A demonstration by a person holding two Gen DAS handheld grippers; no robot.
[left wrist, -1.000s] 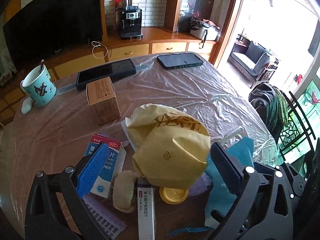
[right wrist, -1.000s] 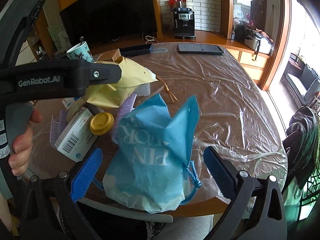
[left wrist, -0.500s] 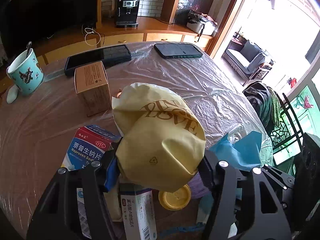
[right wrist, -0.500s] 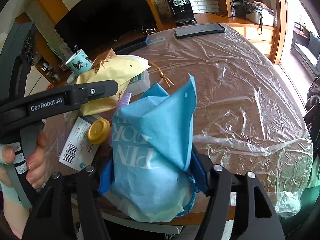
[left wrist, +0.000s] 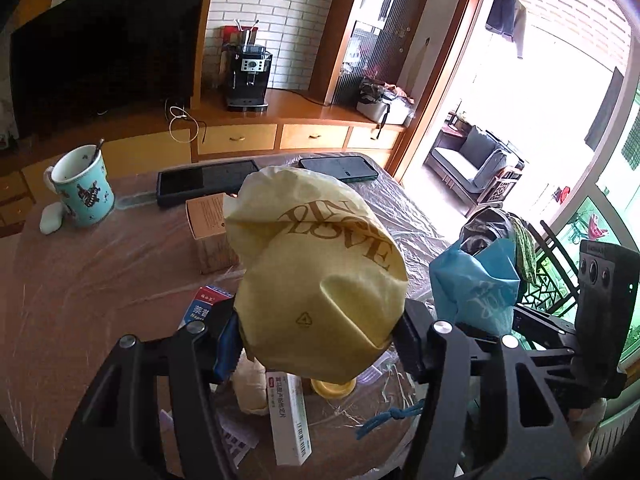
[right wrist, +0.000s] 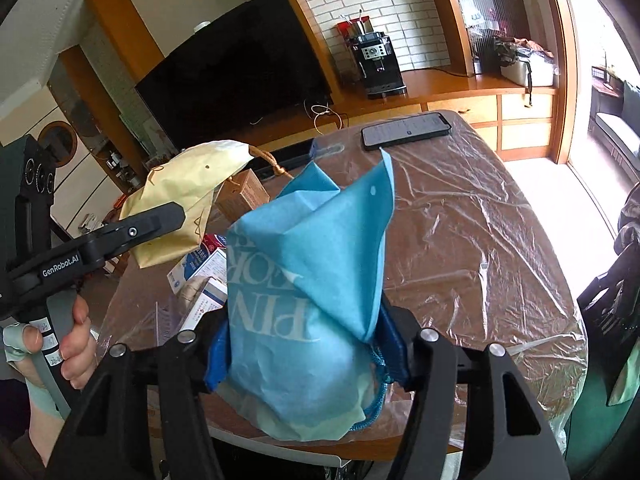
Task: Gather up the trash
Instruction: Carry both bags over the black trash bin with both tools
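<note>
A crumpled yellow bag with brown lettering fills the left wrist view, and my left gripper is shut on its lower part, holding it above the table. My right gripper is shut on a blue drawstring bag with white lettering, also lifted. The two bags hang side by side: the blue bag shows to the right of the yellow one, and the yellow bag to the left of the blue. Under them lie medicine boxes, a yellow lid and a blue-and-white box.
The round table is covered in clear plastic film. On it stand a brown carton, a teal mug with a spoon, a dark tablet and a phone. A person's hand grips the left handle.
Both grippers went from wide open around the bags to shut on them. Each bag has since risen off the table, and the views tilted up toward the room.
</note>
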